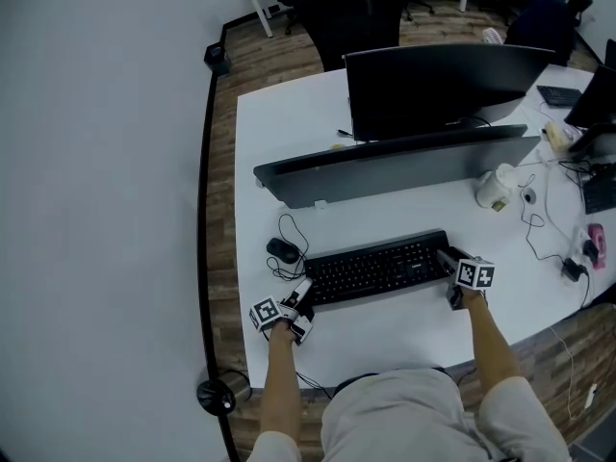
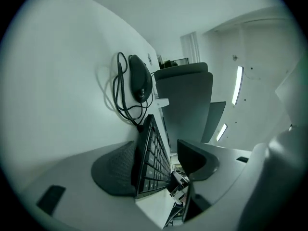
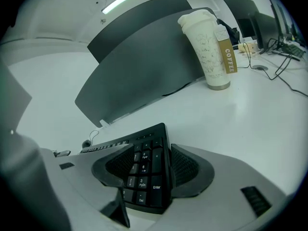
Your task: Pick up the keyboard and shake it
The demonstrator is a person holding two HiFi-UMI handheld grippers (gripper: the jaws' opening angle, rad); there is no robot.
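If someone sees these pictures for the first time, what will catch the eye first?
The black keyboard lies near the front of the white desk, with the left gripper and the right gripper at its two ends, jaws open. Behind it stands a dark monitor, and a white coffee cup stands to the right.

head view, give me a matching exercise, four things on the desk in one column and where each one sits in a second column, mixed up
Things:
1. mouse
2. paper cup
3. monitor
4. keyboard

Places:
a. beyond the grey divider
b. stretching from the left gripper to the right gripper
c. near the divider's right end, on the near side
d. just off the keyboard's left end, with its cable coiled around it

Pairs: 1-d, 2-c, 3-a, 4-b
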